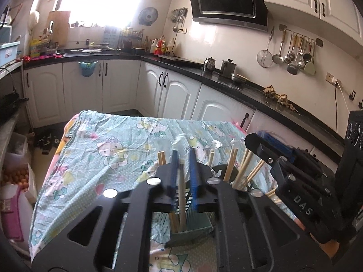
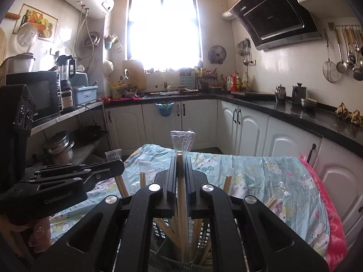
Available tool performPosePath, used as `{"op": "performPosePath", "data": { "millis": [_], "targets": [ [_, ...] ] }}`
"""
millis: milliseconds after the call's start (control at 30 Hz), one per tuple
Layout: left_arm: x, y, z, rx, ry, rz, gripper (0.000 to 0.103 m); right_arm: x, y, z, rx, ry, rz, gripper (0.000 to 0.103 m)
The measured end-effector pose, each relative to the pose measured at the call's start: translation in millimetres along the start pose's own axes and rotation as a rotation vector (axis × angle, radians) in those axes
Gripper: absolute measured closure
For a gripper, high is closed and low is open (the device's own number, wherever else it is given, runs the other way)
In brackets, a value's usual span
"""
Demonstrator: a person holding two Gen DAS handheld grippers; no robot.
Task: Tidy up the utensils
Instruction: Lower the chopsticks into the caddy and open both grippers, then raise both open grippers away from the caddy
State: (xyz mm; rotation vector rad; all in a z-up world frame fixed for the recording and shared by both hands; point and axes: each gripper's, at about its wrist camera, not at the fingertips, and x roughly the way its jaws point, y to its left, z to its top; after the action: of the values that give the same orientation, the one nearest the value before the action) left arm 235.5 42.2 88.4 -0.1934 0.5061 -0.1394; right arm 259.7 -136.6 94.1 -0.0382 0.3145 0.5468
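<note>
My left gripper (image 1: 183, 153) hovers over a green slotted holder (image 1: 192, 226). A wooden chopstick (image 1: 181, 192) stands in the holder between the blue pads, with a gap on each side, so the gripper is open. My right gripper (image 2: 180, 158) is over a dark round holder (image 2: 181, 258) that holds several chopsticks. A chopstick pair (image 2: 181, 204) in a clear plastic sleeve (image 2: 182, 140) rises between its narrowly open jaws, which do not press on it. Each gripper shows in the other's view: the right gripper (image 1: 251, 139) and the left gripper (image 2: 120, 166).
Both holders stand on a table under a cartoon-print cloth (image 1: 109, 149), with a pink blanket (image 2: 329, 204) at its right edge. More chopsticks (image 2: 271, 201) lie loose on the cloth. Black kitchen counters (image 1: 226, 77) and white cabinets surround the table. A person's hand (image 2: 38, 233) holds the left gripper.
</note>
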Motion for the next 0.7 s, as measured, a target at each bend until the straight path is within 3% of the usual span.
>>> {"op": "performPosePath", "data": {
  "millis": [33,267,500,700],
  "targets": [
    [0,1,0,-0.001,0.002,0.001,0.082,-1,-1,-1,0.006,-0.003,-0.005,0.072],
    [-15,11,4,-0.044,-0.015,0.001,0.058,-10,-9,1,0.038,-0.011,-0.018,0.057],
    [-42,16,12,-0.078,-0.054,0.000,0.018,-29,-11,3,0.050,-0.003,-0.029,0.038],
    [-67,17,10,-0.096,-0.083,0.008,0.011,-51,-9,0,0.057,0.006,-0.035,0.027]
  ]
}}
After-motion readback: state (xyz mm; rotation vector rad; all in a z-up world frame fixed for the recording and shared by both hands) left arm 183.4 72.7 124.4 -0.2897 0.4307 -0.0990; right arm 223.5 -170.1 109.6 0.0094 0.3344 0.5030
